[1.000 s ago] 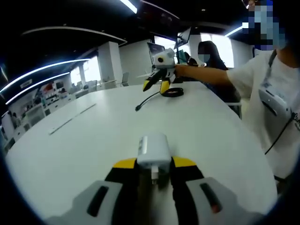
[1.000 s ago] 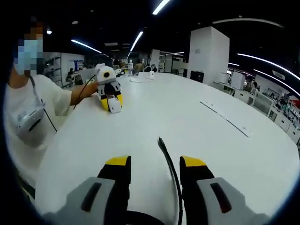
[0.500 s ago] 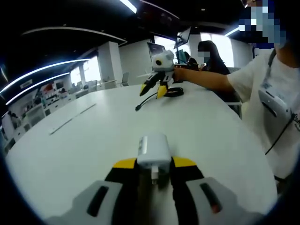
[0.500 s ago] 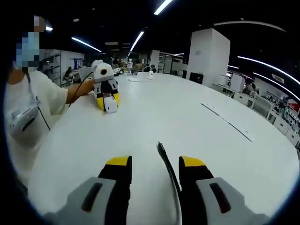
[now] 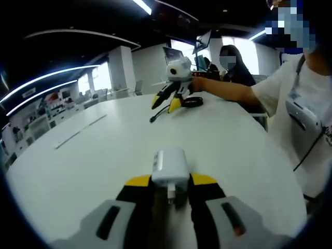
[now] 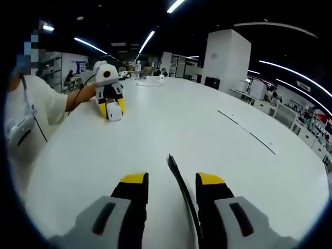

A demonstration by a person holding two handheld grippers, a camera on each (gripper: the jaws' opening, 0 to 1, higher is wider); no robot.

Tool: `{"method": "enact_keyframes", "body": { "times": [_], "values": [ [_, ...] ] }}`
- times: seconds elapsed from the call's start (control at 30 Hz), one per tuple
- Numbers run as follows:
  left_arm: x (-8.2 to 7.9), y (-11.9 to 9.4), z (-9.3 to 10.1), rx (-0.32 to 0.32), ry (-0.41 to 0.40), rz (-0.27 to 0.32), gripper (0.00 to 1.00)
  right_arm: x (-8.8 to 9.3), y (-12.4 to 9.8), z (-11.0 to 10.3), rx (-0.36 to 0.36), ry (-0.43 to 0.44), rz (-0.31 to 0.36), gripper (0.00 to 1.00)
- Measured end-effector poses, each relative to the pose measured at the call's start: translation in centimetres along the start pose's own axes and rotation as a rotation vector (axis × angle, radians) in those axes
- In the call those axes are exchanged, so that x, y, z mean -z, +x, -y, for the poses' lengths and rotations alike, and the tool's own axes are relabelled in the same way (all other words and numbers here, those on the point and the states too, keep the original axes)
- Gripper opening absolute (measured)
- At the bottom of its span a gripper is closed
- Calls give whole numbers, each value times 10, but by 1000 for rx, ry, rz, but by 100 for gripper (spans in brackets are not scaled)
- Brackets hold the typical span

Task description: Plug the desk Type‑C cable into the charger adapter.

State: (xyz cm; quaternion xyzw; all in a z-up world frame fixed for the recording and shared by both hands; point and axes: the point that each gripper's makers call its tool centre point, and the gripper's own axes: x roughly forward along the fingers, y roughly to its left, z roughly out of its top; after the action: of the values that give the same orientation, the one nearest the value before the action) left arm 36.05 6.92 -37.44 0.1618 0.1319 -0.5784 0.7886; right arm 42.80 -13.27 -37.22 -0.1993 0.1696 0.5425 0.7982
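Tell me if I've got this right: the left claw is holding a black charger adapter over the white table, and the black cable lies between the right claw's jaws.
Not quite: the charger adapter is white, not black, as the left gripper view shows. The rest stands: the left claw holds it over the white table, and the black cable lies between the right claw's jaws.

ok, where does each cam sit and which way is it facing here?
Left gripper view: rides the left gripper, looking along its jaws across the white table; the jaws clamp the white charger. Far off: the right gripper over the black cable, and the person's arm.
Right gripper view: rides the right gripper, facing the opposite way across the table; cable runs between its jaws. Far off: the left gripper holding the charger.
Shared: table, cable, charger, both grippers, the person.
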Motion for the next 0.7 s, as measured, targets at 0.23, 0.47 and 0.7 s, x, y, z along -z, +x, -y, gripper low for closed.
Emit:
{"method": "enact_keyframes", "body": {
  "times": [0.23,0.47,0.7],
  "values": [
    [0,0,0,0,-1,-1,26,6,0,2,16,0,-18,36],
    [0,0,1,1,-4,-1,26,13,-1,8,26,22,-33,36],
    [-1,0,1,1,-5,0,26,15,0,10,33,47,-43,31]
  ]
}}
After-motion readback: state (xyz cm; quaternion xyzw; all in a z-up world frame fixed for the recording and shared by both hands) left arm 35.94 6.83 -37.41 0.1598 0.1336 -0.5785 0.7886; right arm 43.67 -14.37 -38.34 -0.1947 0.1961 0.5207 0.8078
